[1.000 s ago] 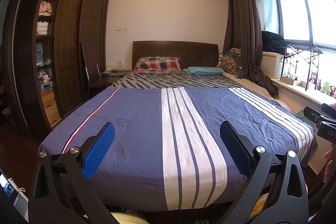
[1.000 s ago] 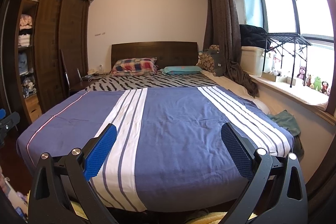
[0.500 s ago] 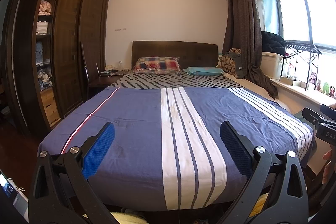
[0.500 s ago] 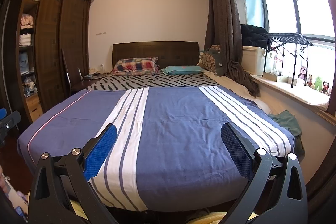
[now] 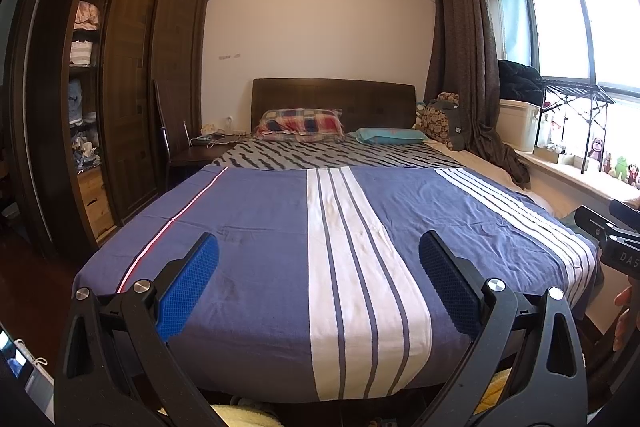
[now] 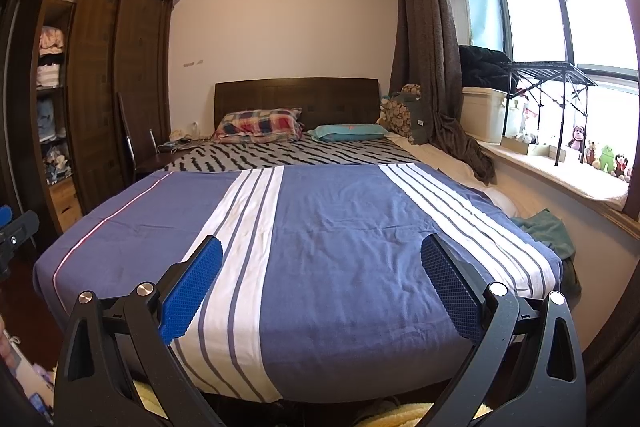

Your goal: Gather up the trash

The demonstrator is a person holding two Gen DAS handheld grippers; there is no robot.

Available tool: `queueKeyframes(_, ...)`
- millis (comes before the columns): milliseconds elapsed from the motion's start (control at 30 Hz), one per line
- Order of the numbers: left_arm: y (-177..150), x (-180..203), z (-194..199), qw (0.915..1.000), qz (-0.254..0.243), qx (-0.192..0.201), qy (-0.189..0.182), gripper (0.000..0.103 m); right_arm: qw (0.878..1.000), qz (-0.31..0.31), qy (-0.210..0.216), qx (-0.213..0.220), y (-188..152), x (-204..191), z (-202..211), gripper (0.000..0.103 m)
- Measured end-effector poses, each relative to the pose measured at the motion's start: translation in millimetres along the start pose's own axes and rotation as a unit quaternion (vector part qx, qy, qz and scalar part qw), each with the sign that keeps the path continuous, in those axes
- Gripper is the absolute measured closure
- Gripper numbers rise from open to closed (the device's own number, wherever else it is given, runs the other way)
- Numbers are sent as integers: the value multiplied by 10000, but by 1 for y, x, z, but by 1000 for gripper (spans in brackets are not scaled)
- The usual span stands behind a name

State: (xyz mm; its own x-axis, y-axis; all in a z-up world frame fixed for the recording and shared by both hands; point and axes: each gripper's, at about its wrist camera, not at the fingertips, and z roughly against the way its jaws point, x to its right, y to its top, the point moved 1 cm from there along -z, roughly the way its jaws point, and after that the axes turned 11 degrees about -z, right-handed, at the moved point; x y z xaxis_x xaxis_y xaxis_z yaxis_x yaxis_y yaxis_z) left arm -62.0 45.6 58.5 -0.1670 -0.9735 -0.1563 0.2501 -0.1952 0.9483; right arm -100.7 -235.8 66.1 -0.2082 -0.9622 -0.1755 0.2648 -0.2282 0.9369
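Nothing has been collected, as far as these views show. The left gripper (image 5: 319, 281) fills the bottom of its frame with its blue-padded fingers (image 5: 188, 285) spread wide apart and nothing between them; the right gripper (image 6: 322, 283) sits the same way at the bottom of its own frame, fingers (image 6: 450, 289) wide apart and empty. Both point across the foot of the bed (image 5: 260, 227), which takes up the centre of each view under a blue bedspread with white stripes (image 6: 340, 247).

No trash can be made out. The bedspread is bare and smooth, and no wrapper, tissue or bin shows on it. Past it, at mid-frame, lie a plaid pillow (image 5: 300, 123) and a teal pillow (image 5: 390, 136) against the dark headboard (image 5: 332, 95). Small items sit on the bedside surface (image 5: 208, 143) at centre left, too small to tell whether any is rubbish. A green cloth (image 6: 544, 227) lies at right, between the bed and the window sill (image 6: 560, 179), which carries small toys (image 6: 600, 153). The wardrobe (image 5: 128, 87) stands at left with folded clothes on its open shelves.

In the left view the other gripper's housing and a hand (image 5: 624, 311) show at the right edge.

My judgement: the task is at its very beginning. Finding the trash comes first; every pick-up and any deposit are left to do.
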Motion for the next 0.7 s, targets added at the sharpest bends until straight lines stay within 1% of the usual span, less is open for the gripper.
queueKeyframes(700,1,2,1,10000,2,-11,14,8,10000,-8,20,-34,-1,-4,-1,3)
